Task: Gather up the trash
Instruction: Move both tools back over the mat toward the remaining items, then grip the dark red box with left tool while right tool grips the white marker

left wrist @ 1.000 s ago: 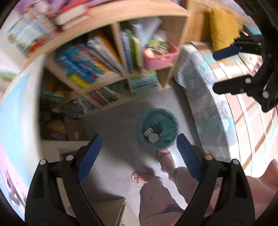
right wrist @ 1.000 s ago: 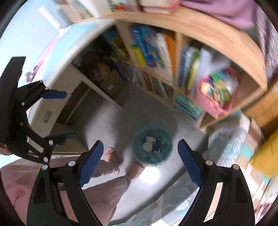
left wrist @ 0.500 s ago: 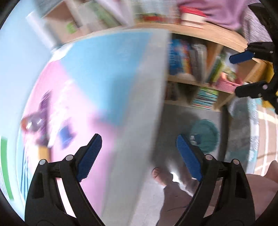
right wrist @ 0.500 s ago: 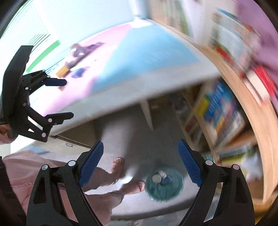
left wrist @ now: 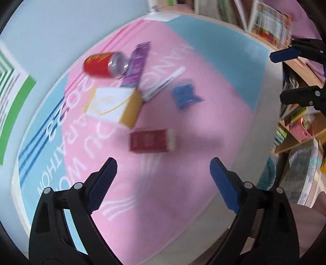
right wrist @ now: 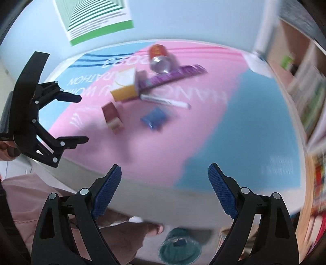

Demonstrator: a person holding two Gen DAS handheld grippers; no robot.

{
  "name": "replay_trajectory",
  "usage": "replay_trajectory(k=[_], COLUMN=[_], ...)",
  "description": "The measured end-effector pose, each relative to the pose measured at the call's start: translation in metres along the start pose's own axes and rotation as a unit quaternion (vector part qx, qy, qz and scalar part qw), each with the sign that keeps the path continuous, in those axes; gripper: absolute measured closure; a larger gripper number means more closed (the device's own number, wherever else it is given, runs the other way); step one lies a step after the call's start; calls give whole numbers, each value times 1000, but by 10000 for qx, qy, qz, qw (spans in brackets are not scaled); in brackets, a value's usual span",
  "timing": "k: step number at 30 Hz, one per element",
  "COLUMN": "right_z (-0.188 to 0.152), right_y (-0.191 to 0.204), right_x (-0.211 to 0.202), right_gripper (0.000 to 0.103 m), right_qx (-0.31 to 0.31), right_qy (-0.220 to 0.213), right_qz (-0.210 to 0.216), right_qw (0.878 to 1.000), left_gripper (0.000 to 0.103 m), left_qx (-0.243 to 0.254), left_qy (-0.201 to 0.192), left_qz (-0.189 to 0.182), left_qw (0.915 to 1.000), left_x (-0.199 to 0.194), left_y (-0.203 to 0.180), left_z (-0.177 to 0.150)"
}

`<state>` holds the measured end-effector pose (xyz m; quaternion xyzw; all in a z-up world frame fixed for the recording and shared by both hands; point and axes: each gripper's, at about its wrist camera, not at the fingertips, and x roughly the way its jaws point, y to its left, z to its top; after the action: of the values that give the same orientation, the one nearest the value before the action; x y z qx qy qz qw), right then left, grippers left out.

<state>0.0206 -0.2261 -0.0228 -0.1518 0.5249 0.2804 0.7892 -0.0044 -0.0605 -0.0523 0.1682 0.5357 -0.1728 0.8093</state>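
Observation:
Trash lies on a pink and blue table (left wrist: 203,126): a red can (left wrist: 101,64) on its side, a purple wrapper (left wrist: 137,61), a white and yellow box (left wrist: 114,105), a dark red box (left wrist: 151,140), a blue wrapper (left wrist: 184,95) and a thin white stick (left wrist: 165,83). My left gripper (left wrist: 163,175) is open and empty above the table's near part, just short of the dark red box (right wrist: 112,117). My right gripper (right wrist: 164,181) is open and empty over the table edge. The teal bin (right wrist: 179,247) stands on the floor below, holding some trash.
A wooden bookshelf (left wrist: 295,114) full of books stands to the right of the table. A green and white poster (right wrist: 95,18) hangs on the wall behind. The person's legs and sandalled foot (right wrist: 150,226) are beside the bin.
Both grippers have swung up from the floor and bin to face the tabletop and its trash. Both stay open and empty.

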Motion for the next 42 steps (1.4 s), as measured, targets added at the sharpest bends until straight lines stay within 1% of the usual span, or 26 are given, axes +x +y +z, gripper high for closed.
replay_trajectory(k=[5, 9, 11, 13, 17, 18, 21, 23, 24, 26, 28, 29, 30, 31, 32, 34, 35, 37, 38, 39, 42], right_z=[40, 68, 79, 90, 111, 114, 122, 126, 128, 131, 132, 132, 131, 131, 131, 132, 133, 135, 135, 136, 137], right_y=[6, 6, 6, 5, 3, 3, 4, 5, 5, 7, 9, 11, 13, 15, 18, 20, 21, 21, 21, 21, 20], right_x=[26, 51, 64, 76, 102, 107, 127, 139, 145, 158, 167, 173, 177, 179, 179, 179, 178, 178, 177, 178, 176], right_gripper=[17, 17, 17, 18, 24, 28, 33, 34, 38, 42, 42, 42, 41, 40, 43, 53, 62, 76, 86, 89, 89], right_qx=[-542, -985, -1264, -1511, -1919, -1990, -2303, -2467, -2533, -2694, -2850, -2956, -3056, -3118, -3205, -3306, -3356, -3391, -3403, -3409, -3419], right_qy=[144, 309, 410, 513, 728, 768, 952, 1043, 1102, 1202, 1265, 1292, 1314, 1304, 1224, 1173, 1133, 1121, 1146, 1157, 1159], right_qz=[174, 337, 411, 498, 768, 807, 935, 991, 1046, 1076, 1062, 962, 881, 856, 885, 928, 960, 973, 1034, 1024, 952], right_qw=[9983, 9941, 9903, 9859, 9757, 9736, 9639, 9584, 9554, 9494, 9442, 9416, 9389, 9372, 9351, 9318, 9302, 9290, 9276, 9273, 9277], left_gripper=[9, 7, 7, 7, 7, 7, 7, 7, 7, 7, 7, 7, 9, 14, 17, 24, 26, 35, 35, 36, 36], left_qx=[-278, -401, -426, -520, -697, -757, -899, -898, -879, -919, -997, -1042, -1070, -1084, -1090, -1056, -1050, -1064, -1069, -1078, -1068], left_qy=[101, 219, 275, 354, 443, 472, 562, 562, 560, 568, 603, 635, 658, 665, 670, 624, 588, 561, 547, 568, 596], left_qz=[4, -102, -82, -283, -170, -142, -161, -200, -257, -234, -275, -266, -282, -306, -351, -292, -298, -296, -325, -328, -269], left_qw=[9996, 9989, 9987, 9976, 9964, 9959, 9942, 9942, 9942, 9939, 9928, 9922, 9917, 9914, 9912, 9920, 9923, 9923, 9922, 9920, 9921], left_x=[12, 24, 31, 37, 47, 50, 61, 66, 70, 75, 82, 86, 89, 92, 94, 97, 98, 98, 98, 98, 98], left_y=[25, 30, 30, 29, 31, 32, 37, 38, 38, 40, 43, 45, 46, 46, 47, 46, 45, 45, 46, 46, 47], left_z=[-4, -4, -2, 0, 5, 6, 10, 11, 11, 12, 11, 12, 11, 11, 10, 12, 13, 14, 14, 16, 23])
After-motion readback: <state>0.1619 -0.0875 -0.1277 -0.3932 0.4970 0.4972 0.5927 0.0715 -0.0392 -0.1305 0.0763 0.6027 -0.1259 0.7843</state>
